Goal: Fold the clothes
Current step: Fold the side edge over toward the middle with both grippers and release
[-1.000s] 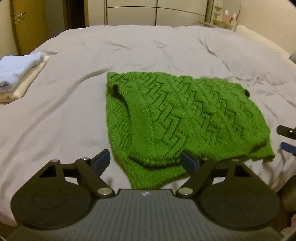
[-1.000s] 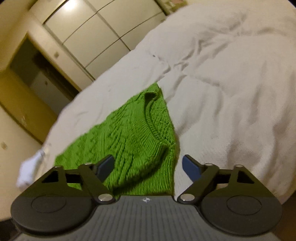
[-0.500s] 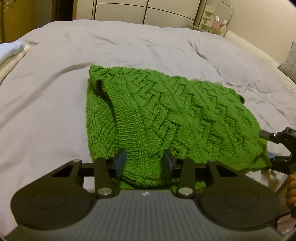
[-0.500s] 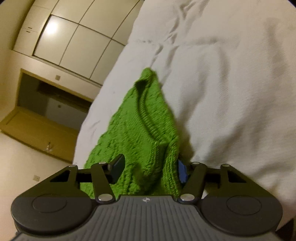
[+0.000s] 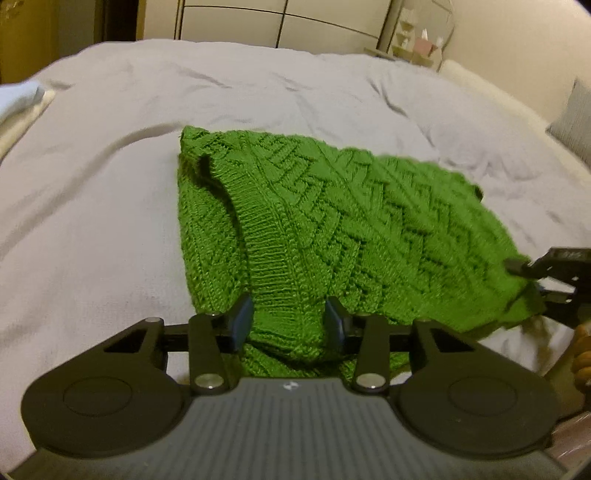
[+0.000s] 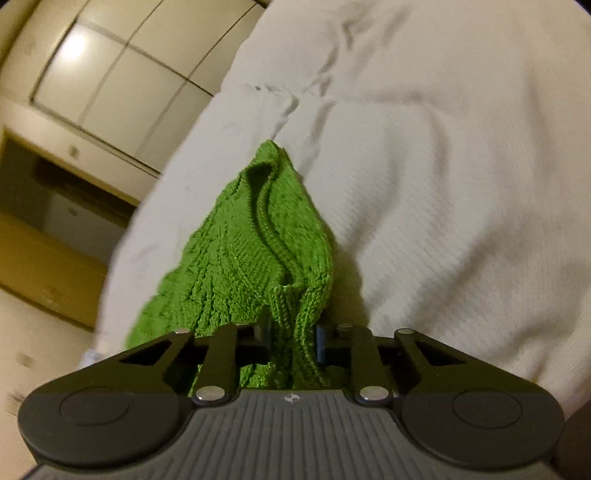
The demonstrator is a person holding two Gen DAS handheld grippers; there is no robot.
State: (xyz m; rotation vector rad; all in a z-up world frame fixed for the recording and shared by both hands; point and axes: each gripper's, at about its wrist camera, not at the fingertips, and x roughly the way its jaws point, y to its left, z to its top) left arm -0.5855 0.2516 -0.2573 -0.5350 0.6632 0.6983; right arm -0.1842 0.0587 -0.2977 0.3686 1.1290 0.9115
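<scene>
Sweater [image 5: 332, 221] — a green cable-knit one — lies across the pale bedspread [image 5: 110, 221] of a bed, roughly in the middle of the cover, its near edge lifted off the fabric. From the left wrist view the ribbed hem band runs from the sweater's far left corner down toward the camera, and the left hand-held gripper [image 5: 288, 321] has its two fingers drawn in against a bunched fold of that near edge, pinching the knit between the blue pads [image 5: 242, 317]. At the sweater's right corner the right hand-held gripper [image 5: 546, 280] shows as a dark shape touching the cloth, with a person's fingertips [image 5: 581, 354] just below it at the frame edge.

The right wrist view looks along the sweater [image 6: 240, 258] from that corner: the ribbed edge curls up into a ridge and drops between the fingers of the right hand-held gripper [image 6: 291, 343], which are pressed close on the gathered knit. The bedspread [image 6: 443, 184] rises in soft wrinkles to the right of the sweater.

Beyond the sweater, at the bed's far left edge, sits a stack of folded clothes [image 5: 18, 99] — pale blue over cream. Behind the bed stand wardrobe doors [image 5: 240, 26], and to their right a small shelf [image 5: 417, 44] with little items, too small to tell apart.
</scene>
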